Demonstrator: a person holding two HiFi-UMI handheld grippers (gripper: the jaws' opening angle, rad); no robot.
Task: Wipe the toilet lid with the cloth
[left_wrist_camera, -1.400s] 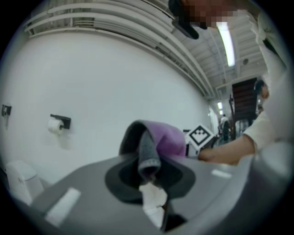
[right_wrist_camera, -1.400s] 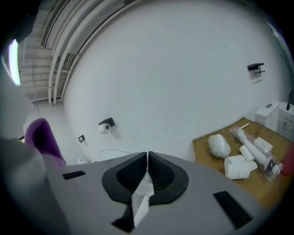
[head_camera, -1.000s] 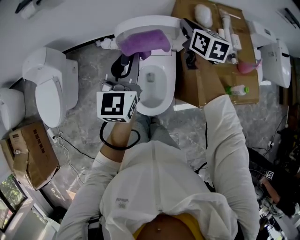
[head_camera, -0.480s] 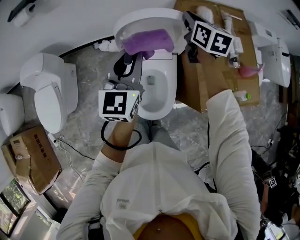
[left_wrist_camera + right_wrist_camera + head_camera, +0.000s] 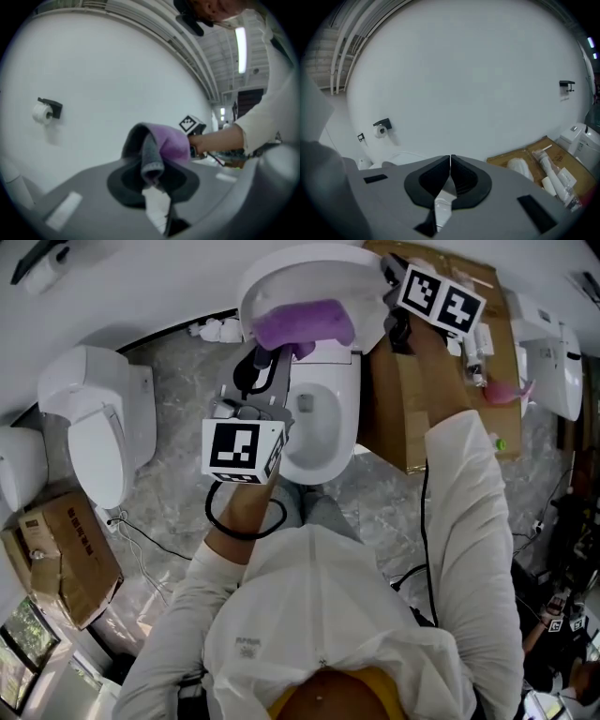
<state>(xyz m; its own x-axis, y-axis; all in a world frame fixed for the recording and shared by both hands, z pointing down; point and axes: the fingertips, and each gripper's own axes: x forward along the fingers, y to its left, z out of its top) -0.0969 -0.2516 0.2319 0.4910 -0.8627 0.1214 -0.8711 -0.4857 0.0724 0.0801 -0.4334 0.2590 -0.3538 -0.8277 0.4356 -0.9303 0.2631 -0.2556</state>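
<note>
The white toilet stands mid-frame with its lid (image 5: 281, 273) raised against the wall. A purple cloth (image 5: 305, 322) lies against the lid's inner face. My left gripper (image 5: 268, 352) reaches up from its marker cube and is shut on the cloth's lower left corner. In the left gripper view the cloth (image 5: 164, 143), purple with a grey fold, bunches out of the left gripper (image 5: 152, 176). My right gripper (image 5: 387, 276) hovers by the lid's right edge, off the cloth. The right gripper (image 5: 450, 161) shows its jaws shut with nothing between them, and the lid (image 5: 401, 158) low on the left.
A cardboard box (image 5: 412, 418) with plumbing parts stands right of the toilet. A second toilet (image 5: 94, 423) and a small carton (image 5: 61, 554) are at the left. A paper roll holder (image 5: 382, 126) hangs on the white wall. A black cable (image 5: 234, 521) loops by the bowl.
My right gripper has moved up and to the right along the lid's right edge. The left gripper has shifted slightly with the cloth still in it.
</note>
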